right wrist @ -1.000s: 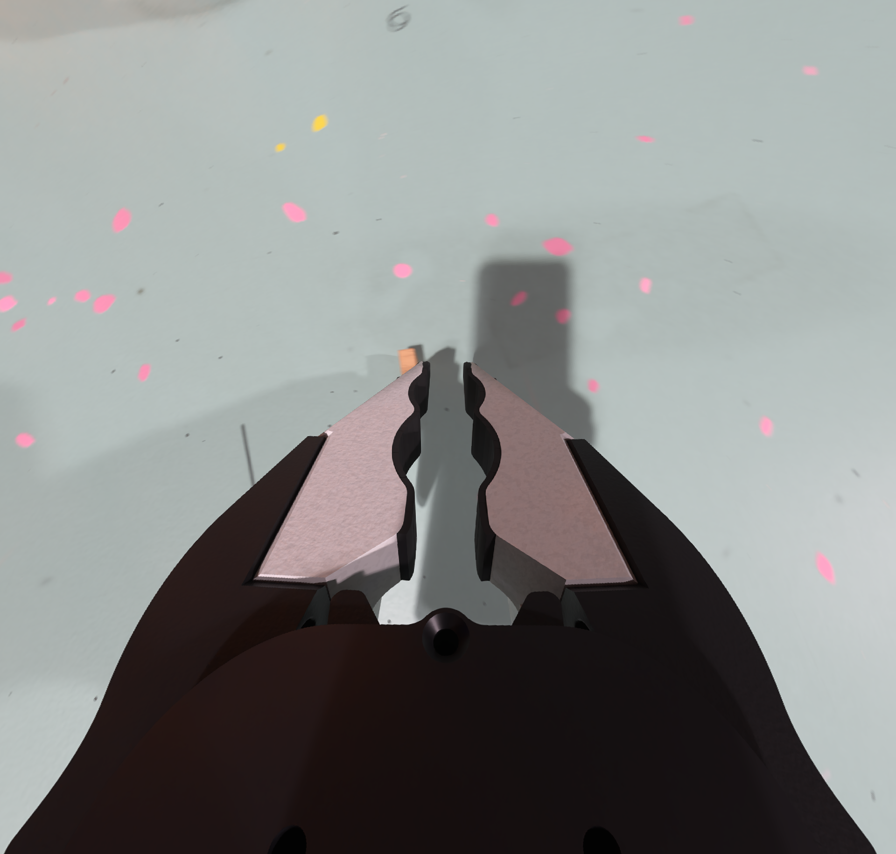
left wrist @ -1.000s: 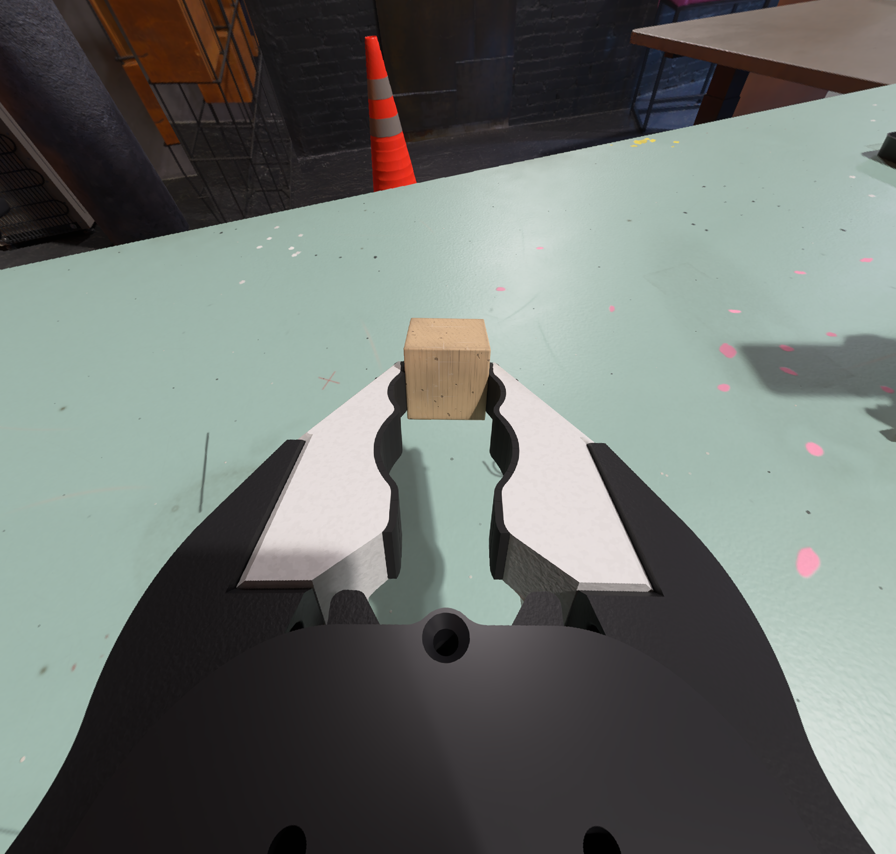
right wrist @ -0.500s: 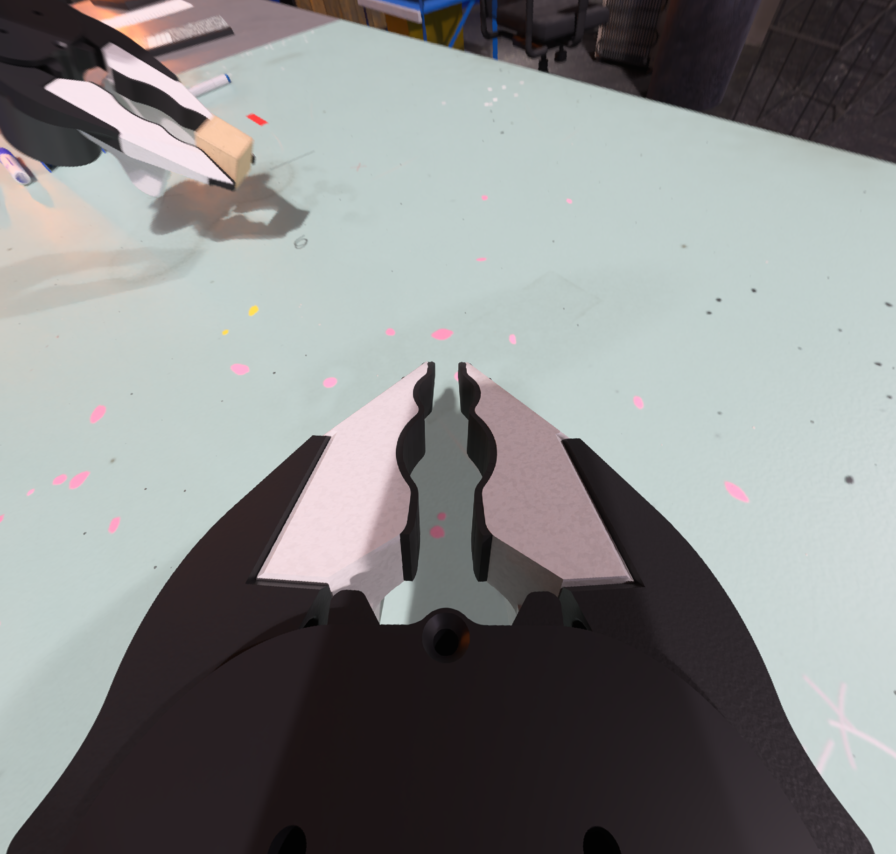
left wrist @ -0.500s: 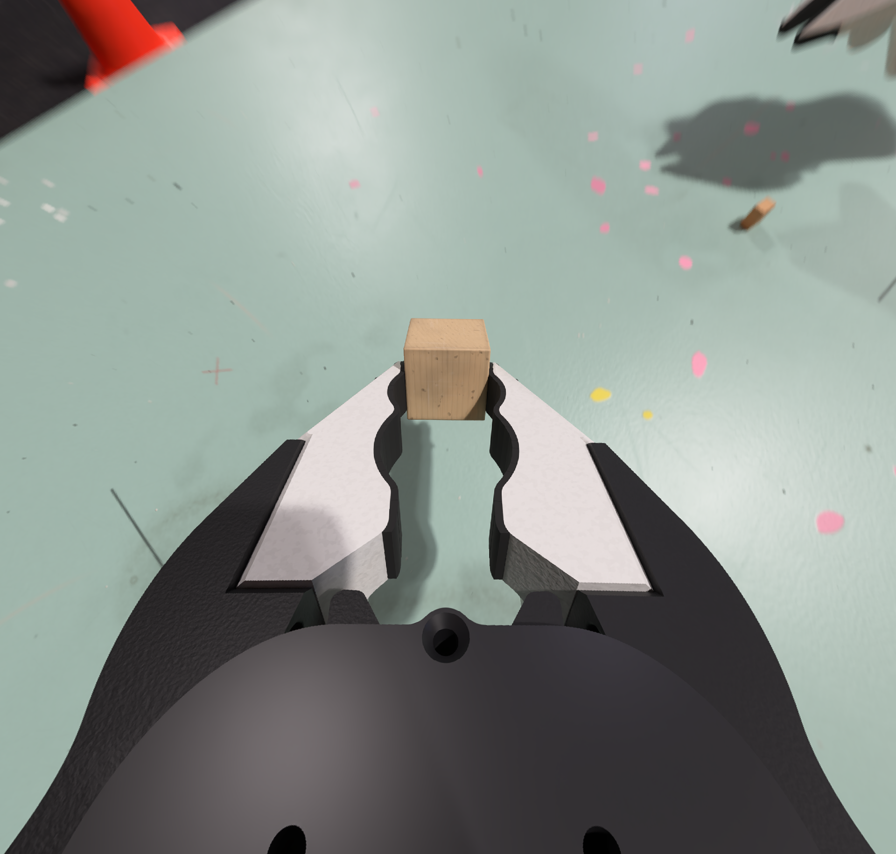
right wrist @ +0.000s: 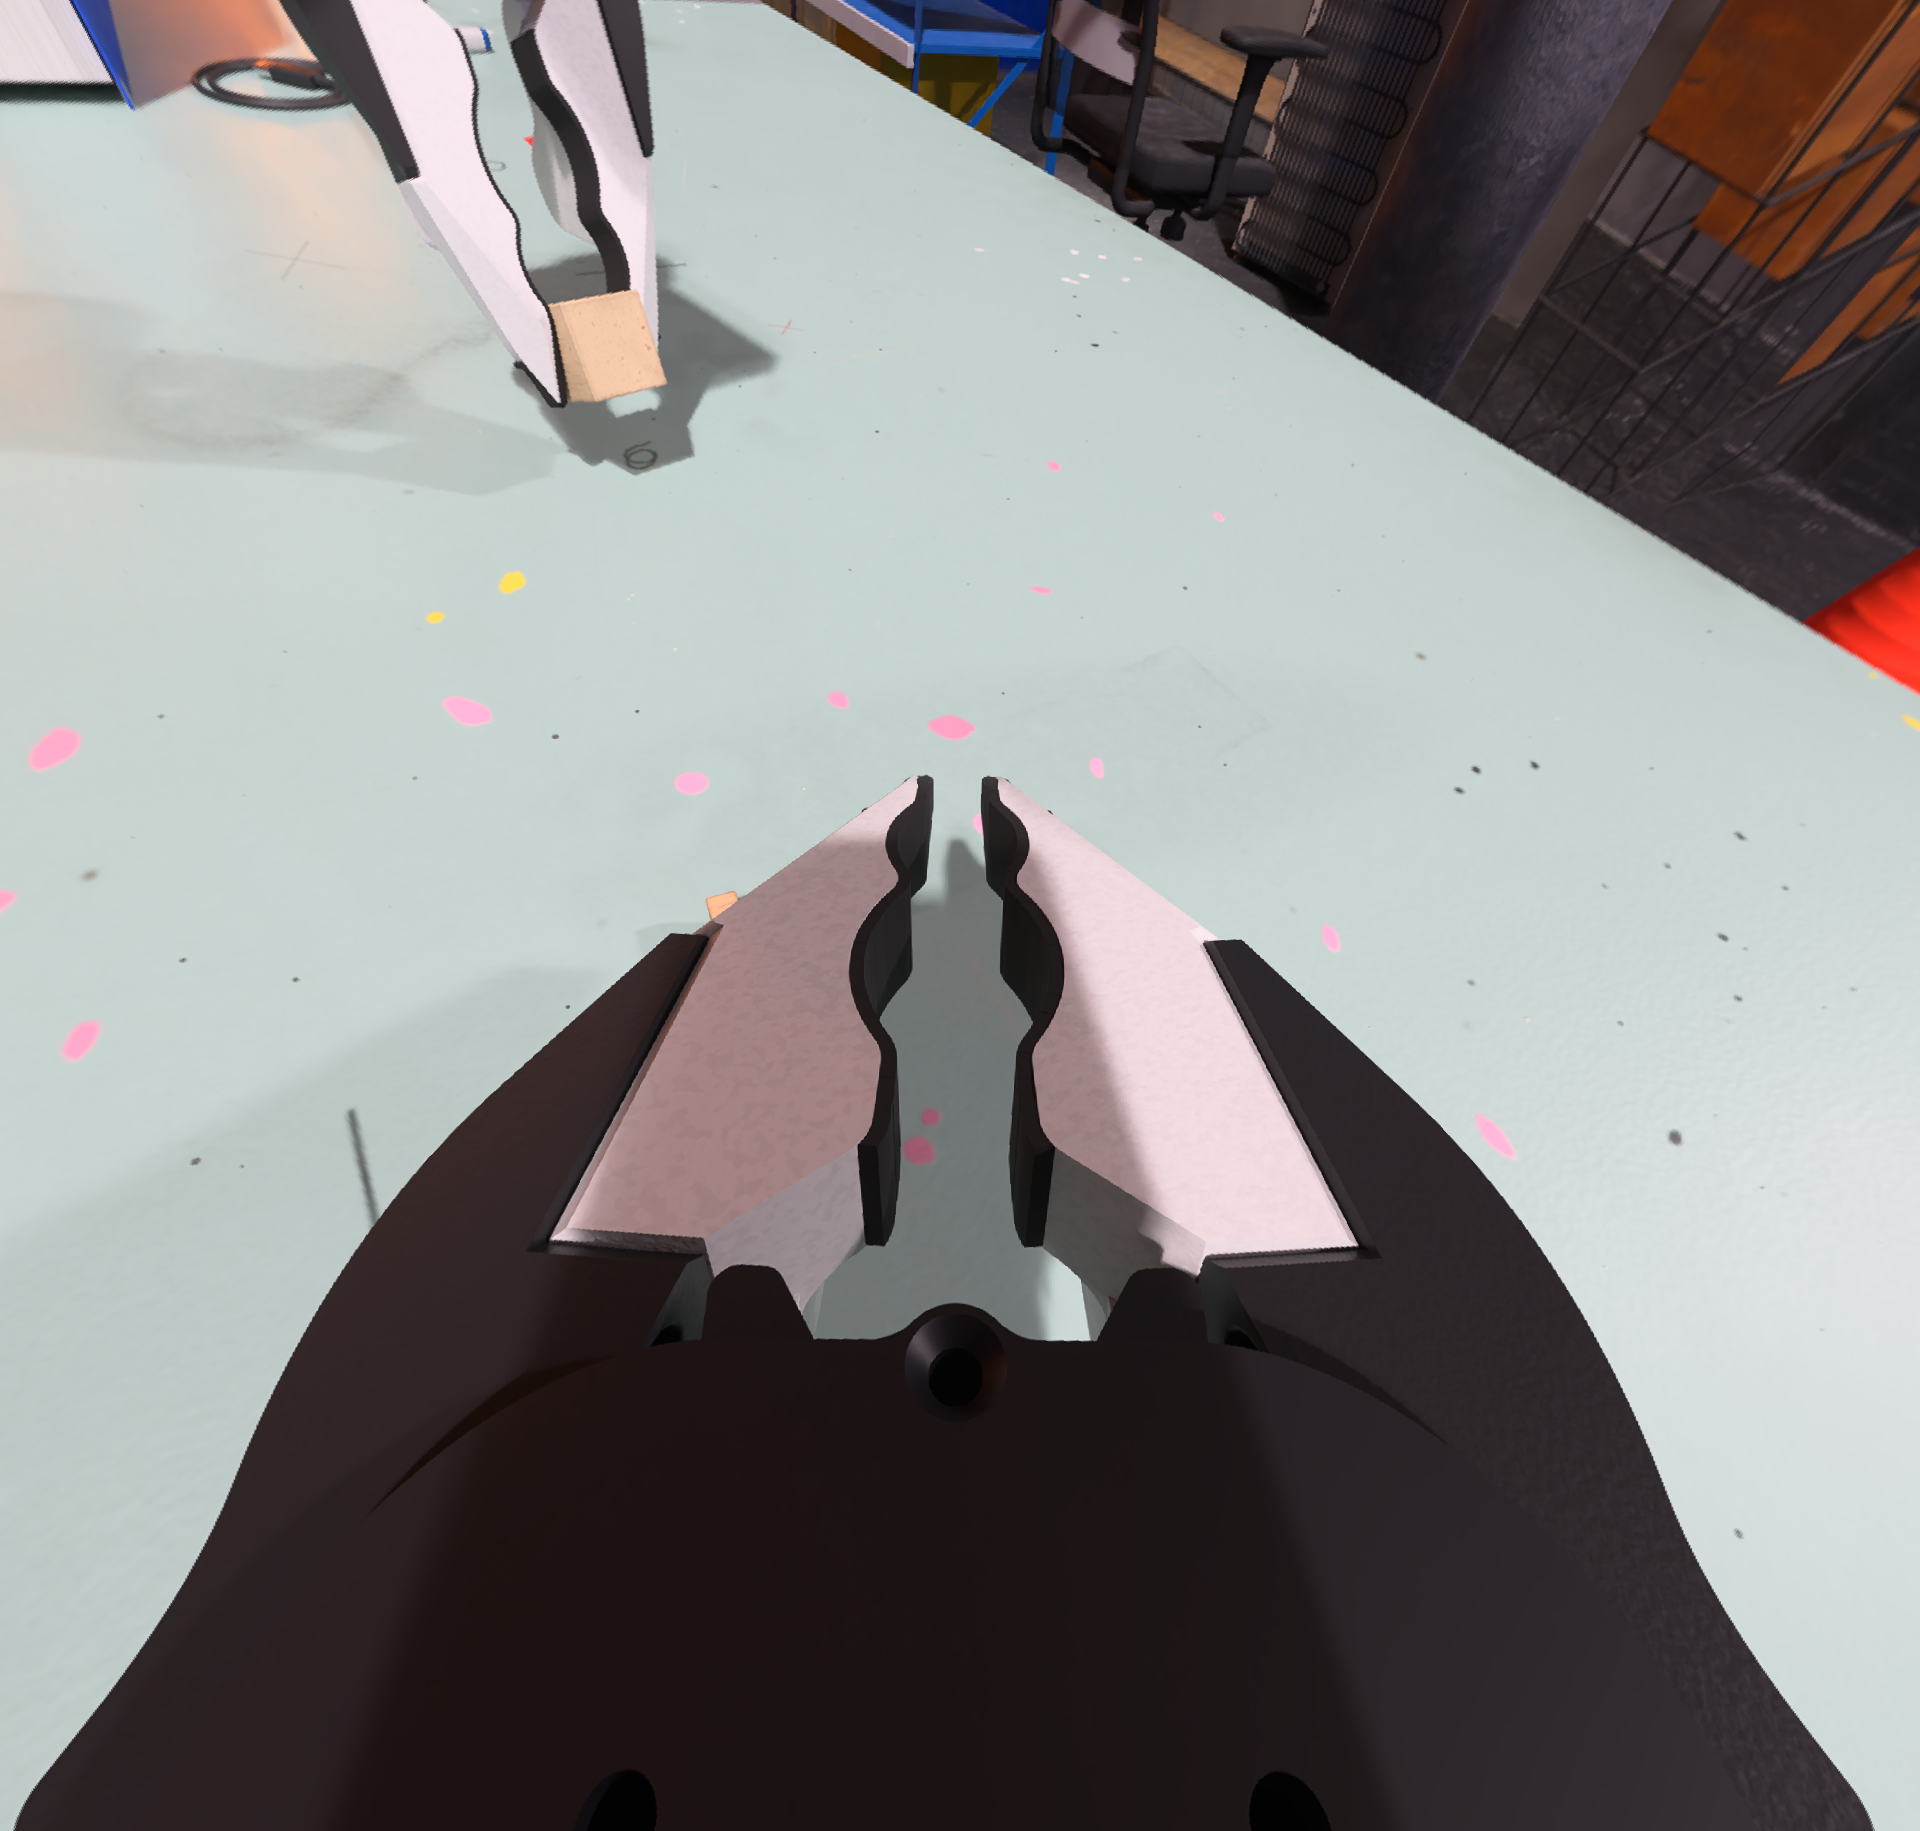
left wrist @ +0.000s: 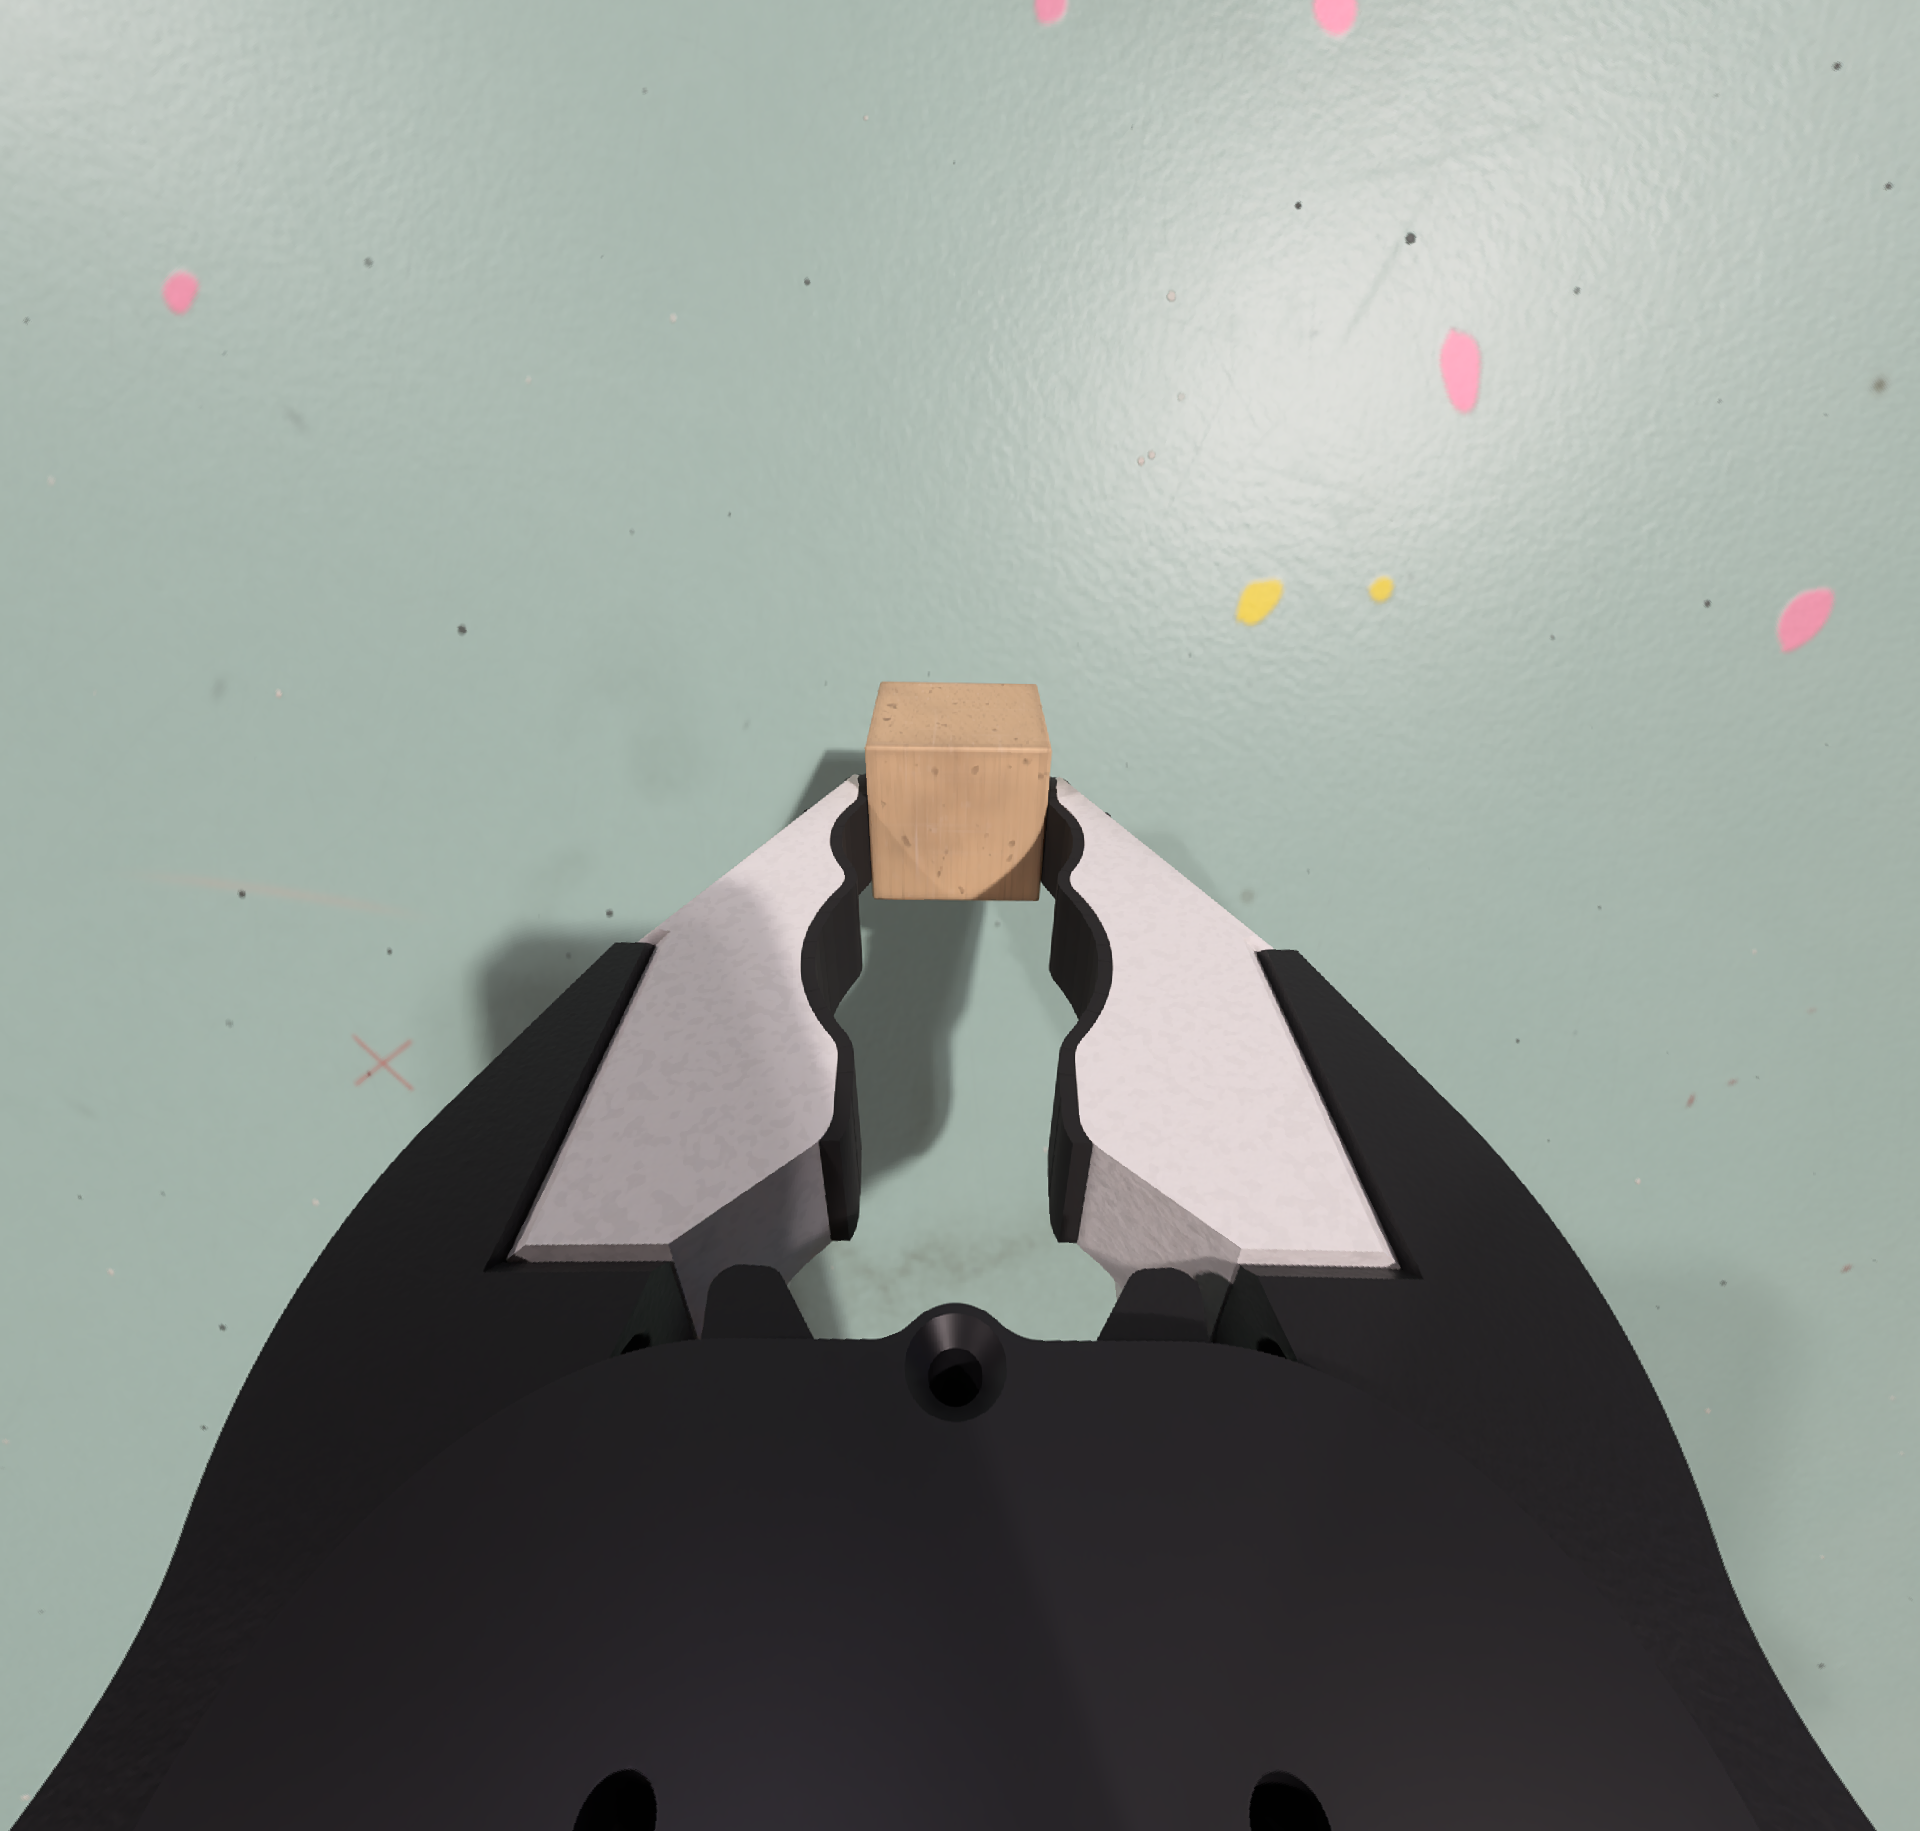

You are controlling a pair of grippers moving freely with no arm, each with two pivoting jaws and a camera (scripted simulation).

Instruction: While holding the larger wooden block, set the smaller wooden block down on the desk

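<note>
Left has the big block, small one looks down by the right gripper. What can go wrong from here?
1. The left gripper pinches the larger wooden block only at its fingertips, low over the desk; a dip could press the block against the desk and shift it in the grip.
2. The smaller wooden block lies close beside the right gripper, mostly hidden by its left finger; a sideways move might knock it.

Left gripper (left wrist: 956,794) now lower, desk-facing.

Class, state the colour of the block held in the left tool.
Light tan wooden block, speckled; clearest in the left wrist view.
</note>
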